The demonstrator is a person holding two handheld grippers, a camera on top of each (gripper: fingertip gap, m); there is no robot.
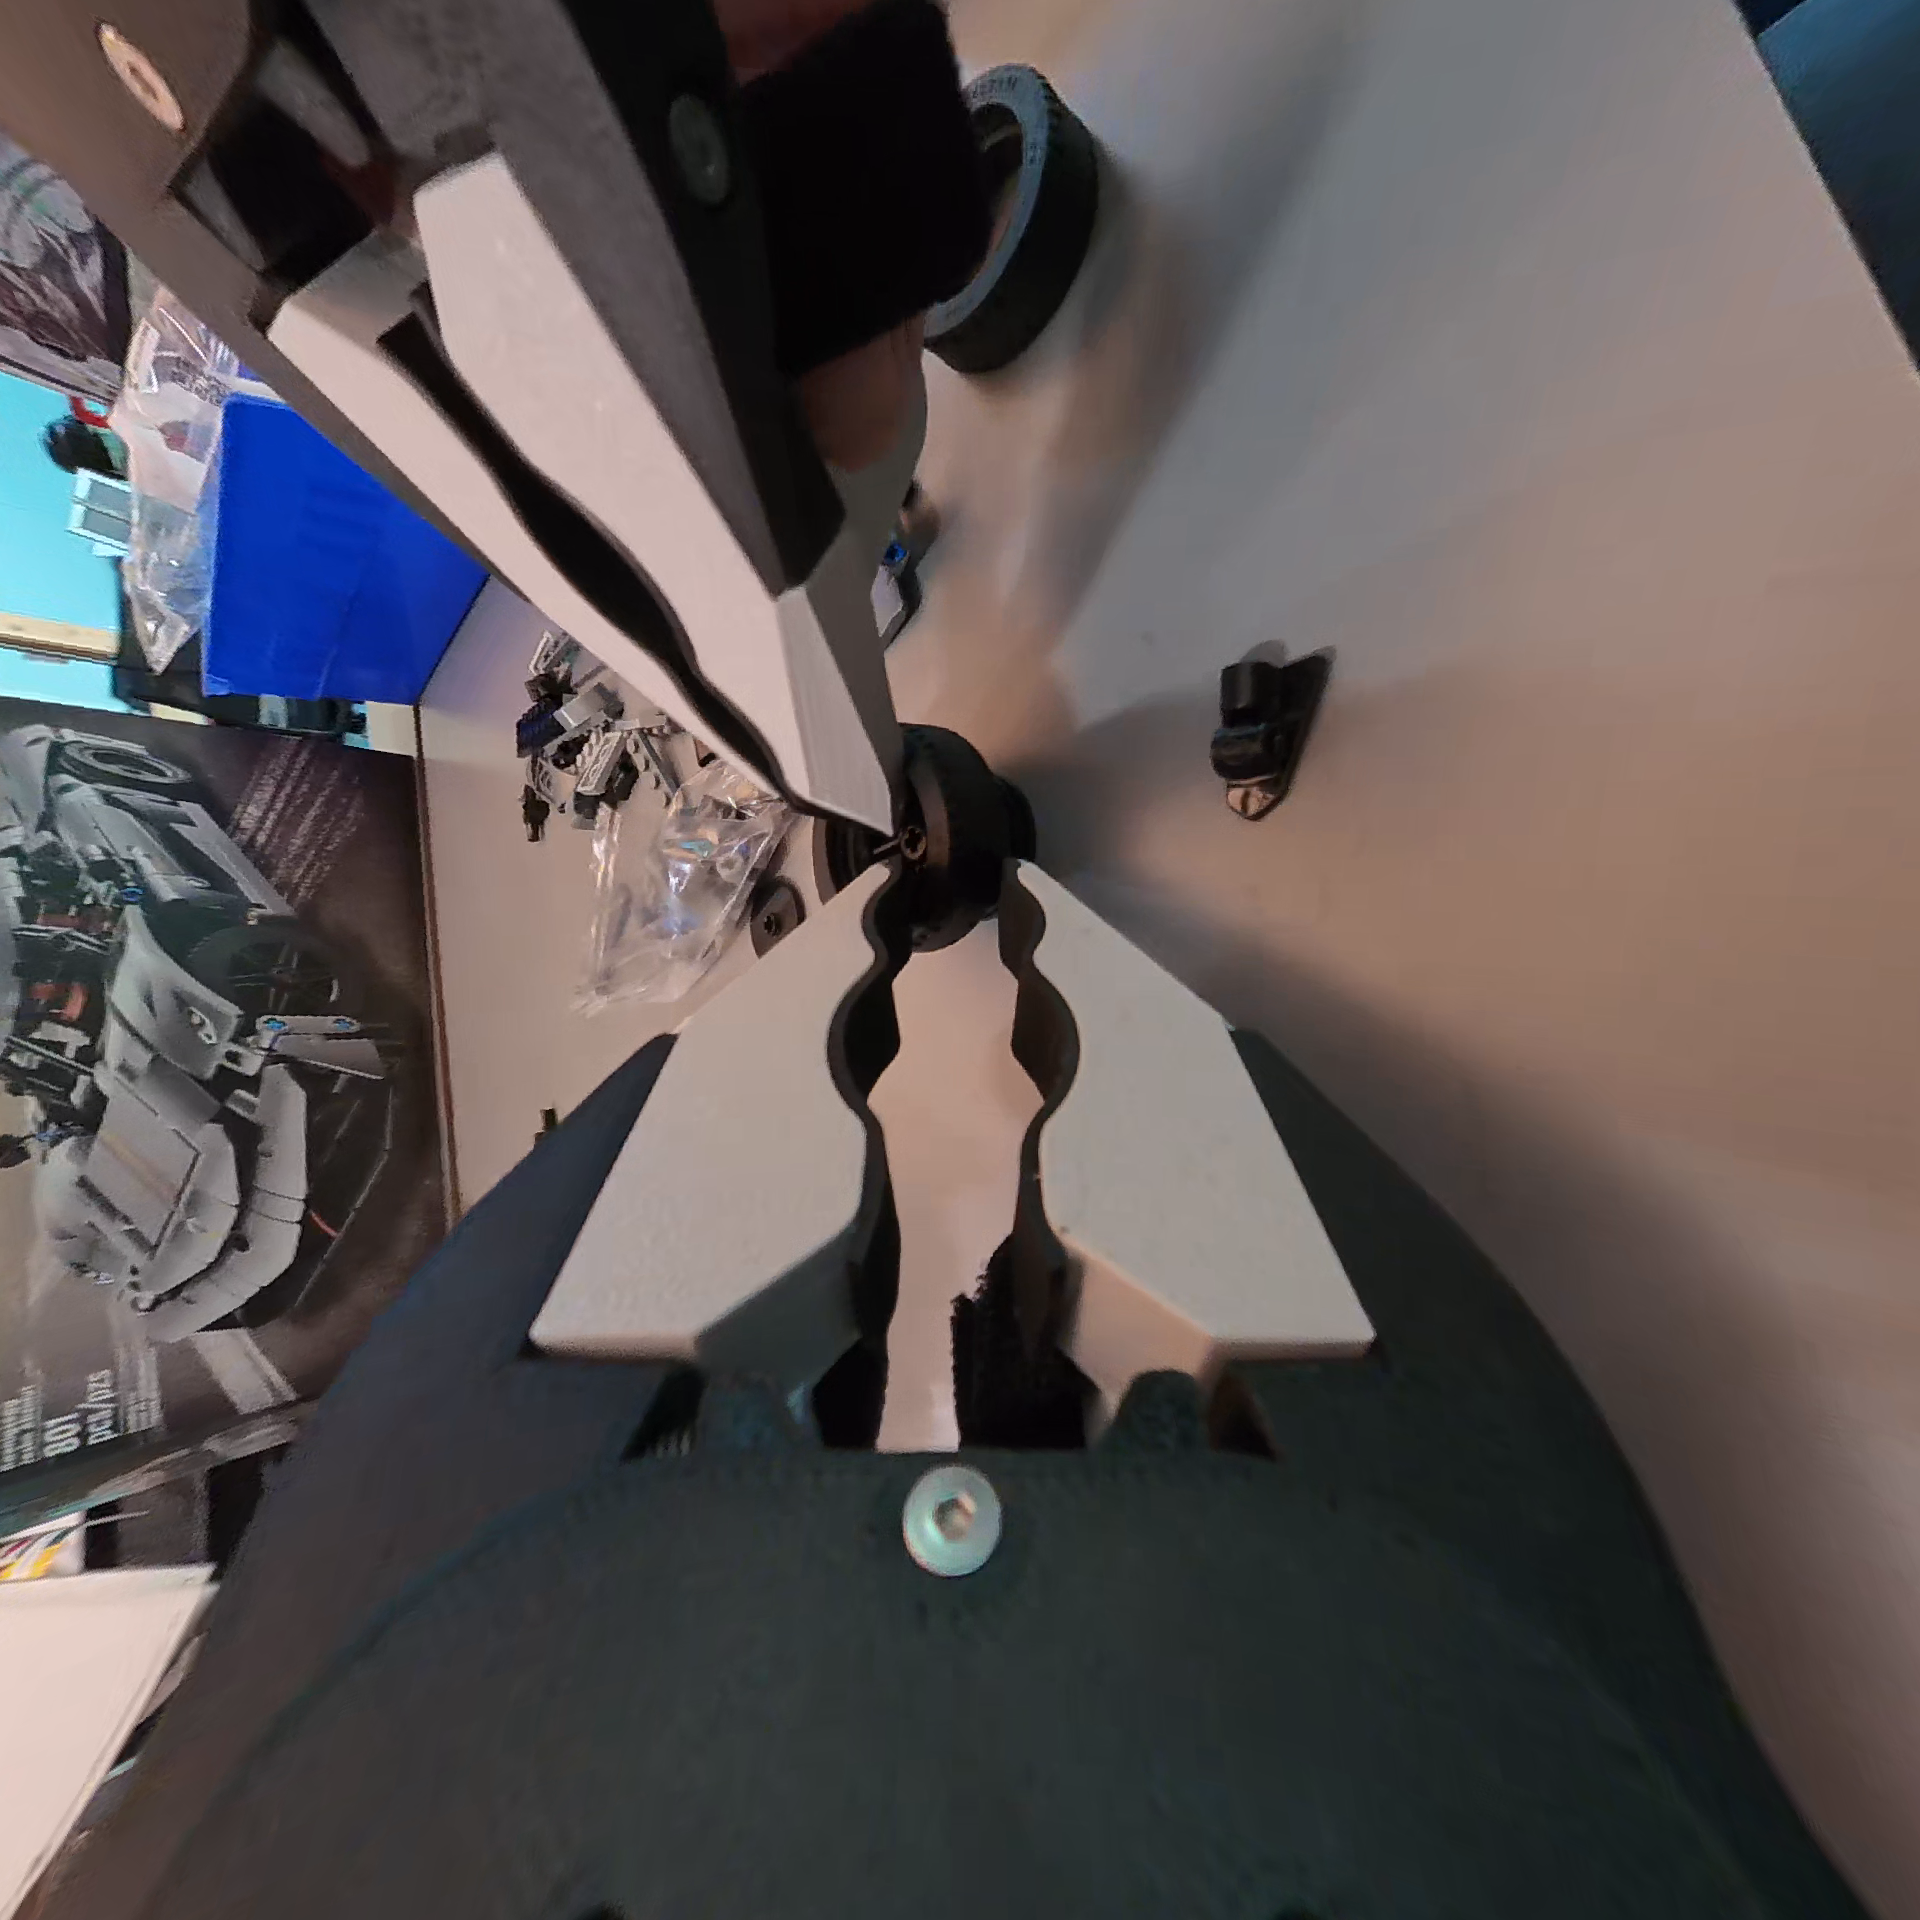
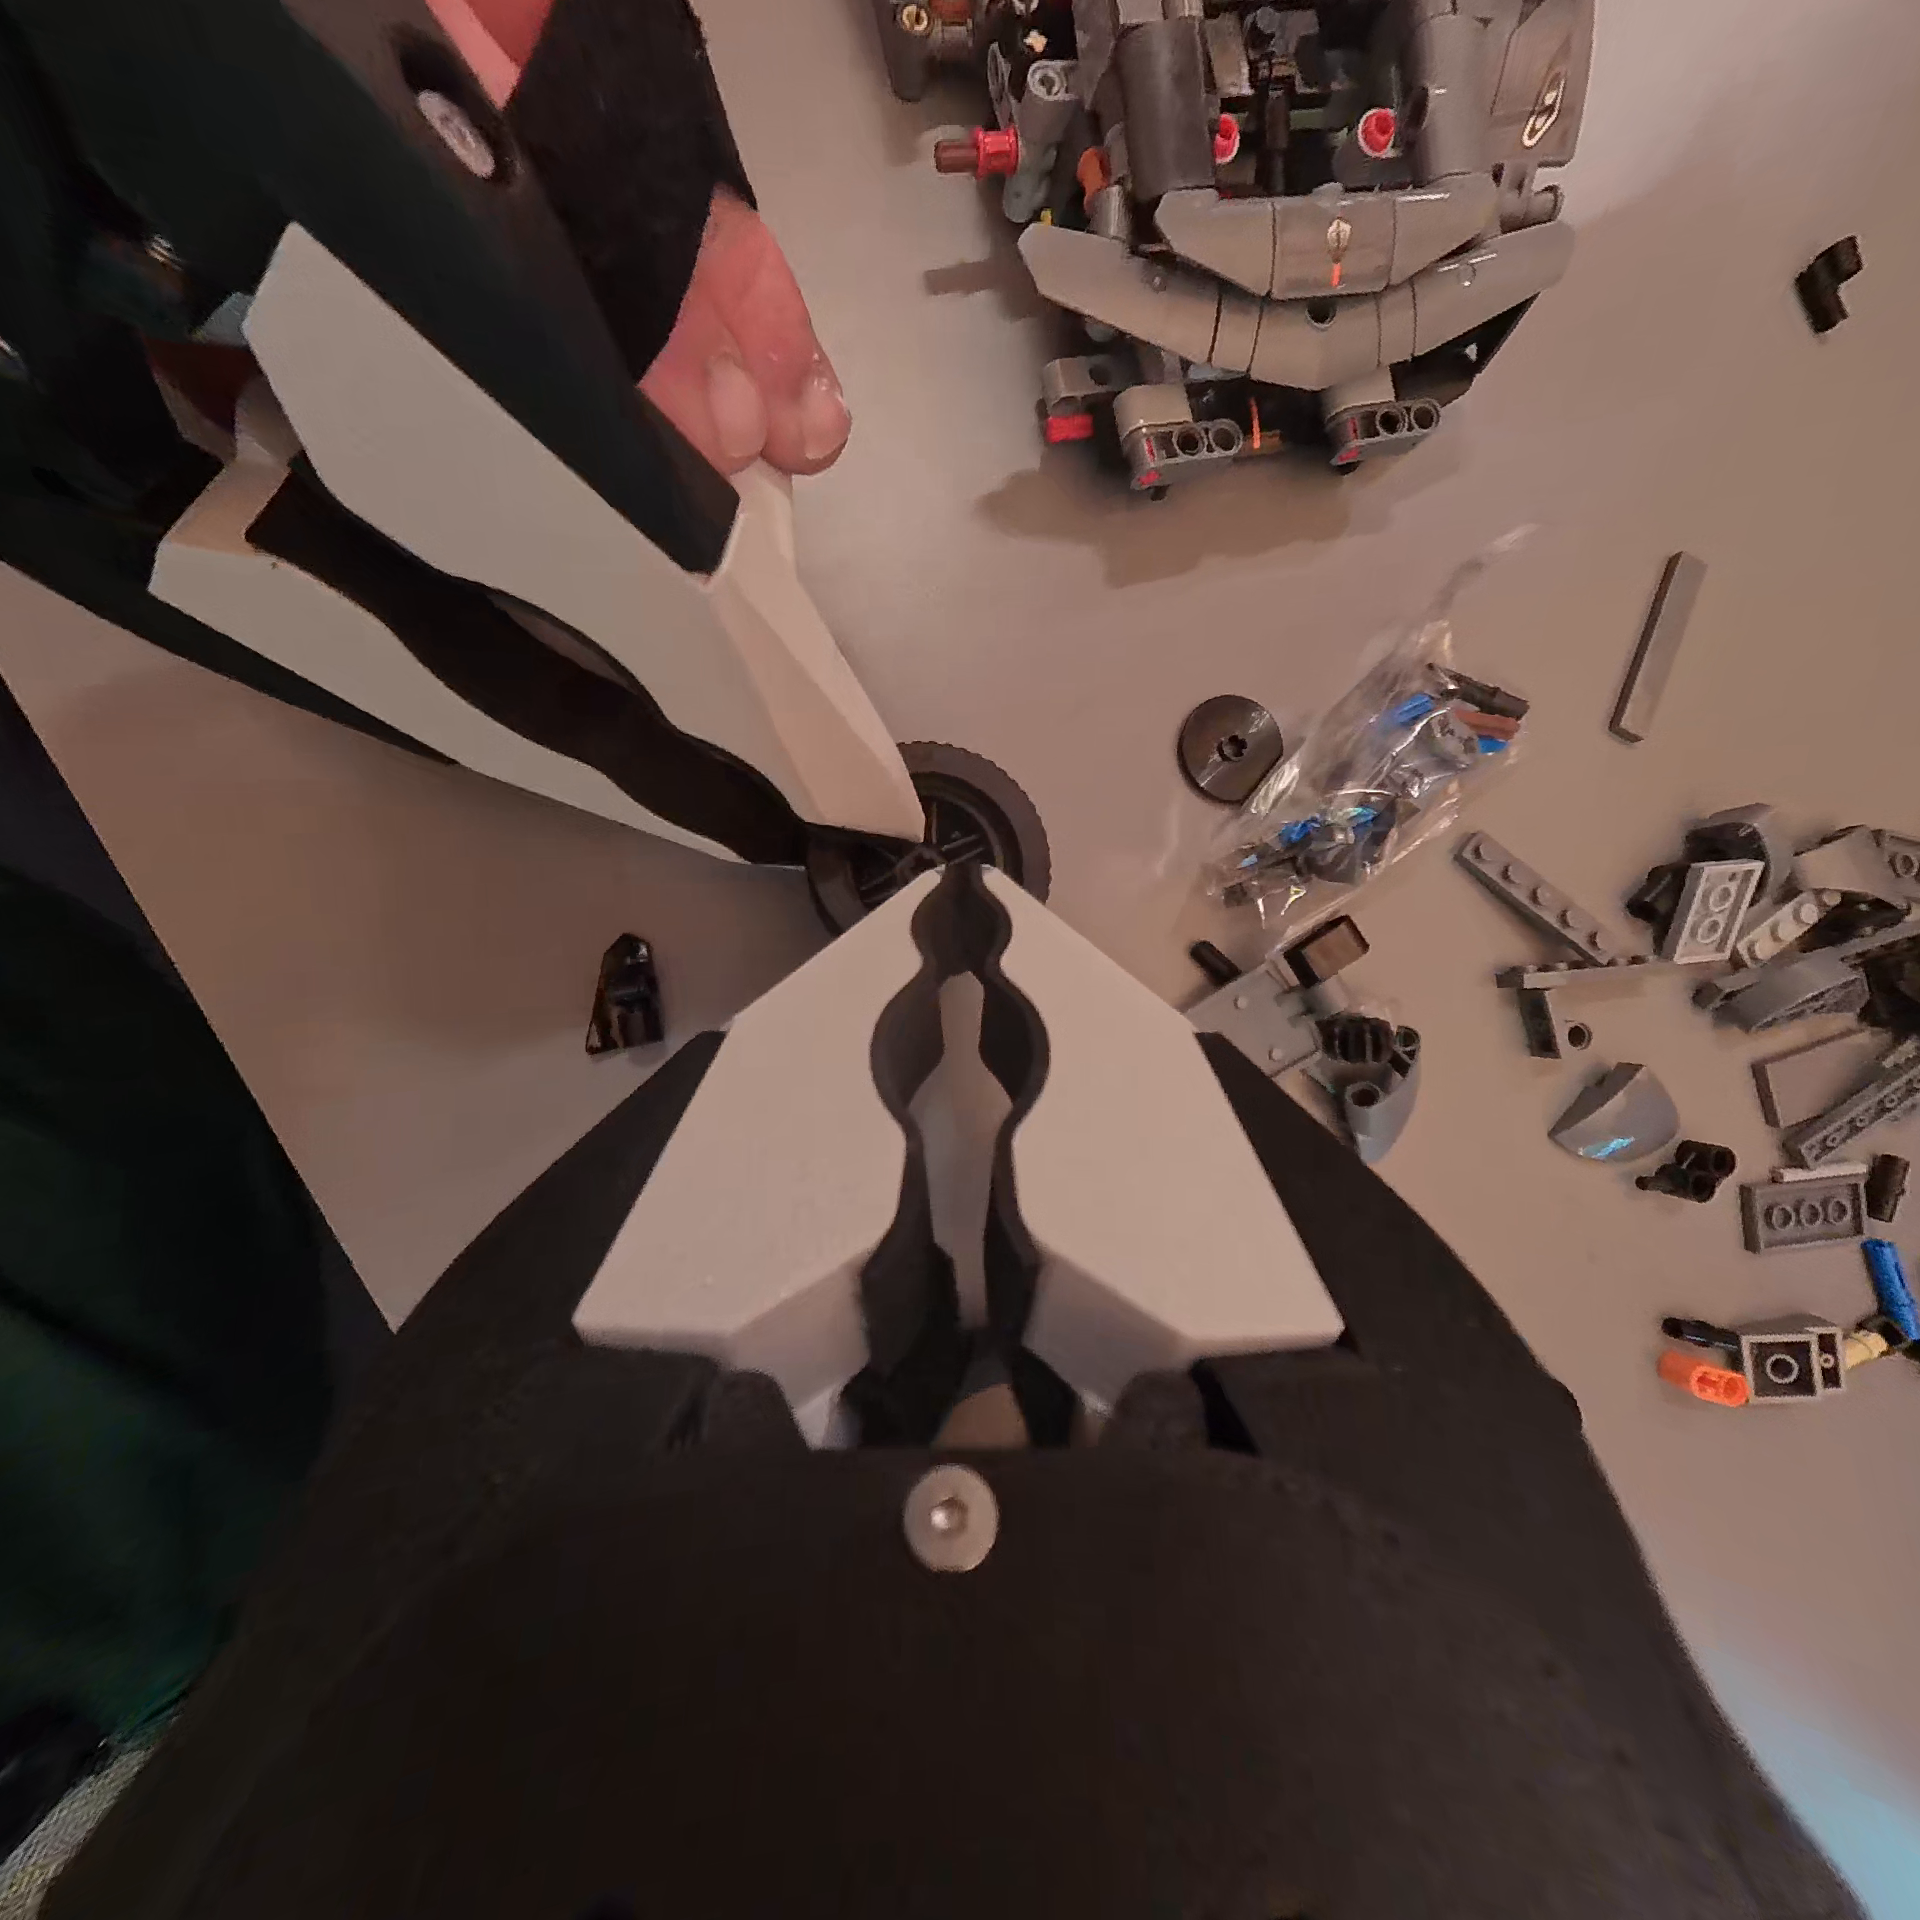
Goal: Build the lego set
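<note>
Closest to the lens, left gripper (image 1: 948,883) with white fingers and wavy black pads, clamped around a small black rubber-tyred wheel (image 1: 961,842) low over a white table (image 1: 1558,935); contact with the table unclear. Right gripper (image 2: 961,883), tips pinched together, pressed at that wheel's hub; impossible to tell whether a pin sits between them.

Well beyond the wheel, a partly built grey brick car model (image 2: 1299,208), nose and body panels assembled, no wheels seen fitted, rear cut off by the frame edge. Near the wheel, a dark round disc (image 2: 1229,748) and a clear plastic bag of small parts (image 2: 1371,758); farther out, a scatter of loose grey and black pieces (image 2: 1766,987). Another black tyre (image 1: 1023,218) lying apart from the wheel, half hidden.

Probably well advanced, at the wheel stage, with much left to do.
</note>
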